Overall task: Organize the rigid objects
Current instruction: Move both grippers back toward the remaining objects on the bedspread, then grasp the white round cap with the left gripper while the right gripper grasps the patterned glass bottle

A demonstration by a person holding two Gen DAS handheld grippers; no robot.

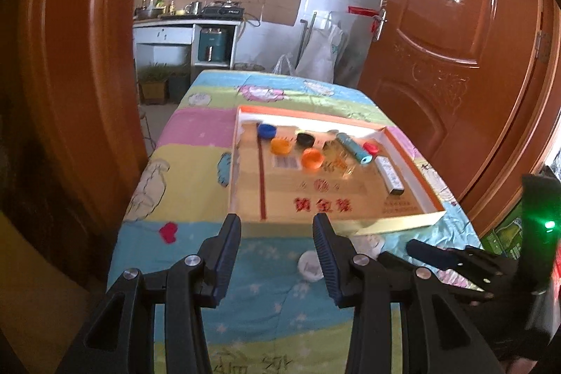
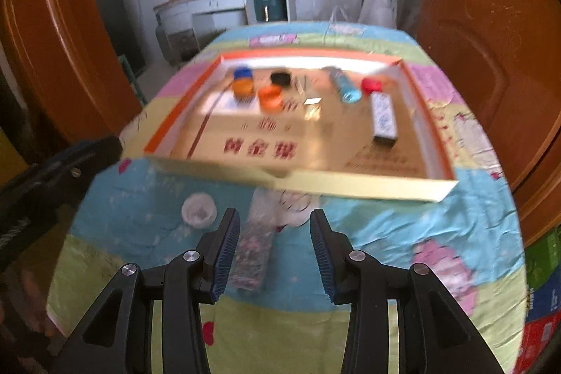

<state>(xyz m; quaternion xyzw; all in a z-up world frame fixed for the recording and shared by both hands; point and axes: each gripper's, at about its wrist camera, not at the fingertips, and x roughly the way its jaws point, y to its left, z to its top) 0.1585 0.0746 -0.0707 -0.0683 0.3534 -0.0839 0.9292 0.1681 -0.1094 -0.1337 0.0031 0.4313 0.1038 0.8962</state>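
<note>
A shallow cardboard tray (image 1: 413,170) (image 2: 438,135) with an orange rim lies on the table. It holds a blue cap (image 1: 265,130), two orange caps (image 1: 312,159), a black cap (image 1: 305,139), a red cap (image 1: 370,148), a teal tube (image 1: 353,149) (image 2: 345,86) and a white box (image 1: 390,175) (image 2: 384,116). A white cap (image 1: 309,265) (image 2: 198,210) and a clear patterned box (image 2: 251,256) lie on the cloth in front of the tray. My left gripper (image 1: 277,255) is open and empty above the cloth. My right gripper (image 2: 275,251) is open over the clear box, not touching it.
The table wears a pastel patchwork cloth (image 1: 196,135). Orange wooden doors (image 1: 455,58) stand on both sides. A kitchen counter (image 1: 186,20) lies beyond. The right gripper shows at the lower right of the left wrist view (image 1: 455,262).
</note>
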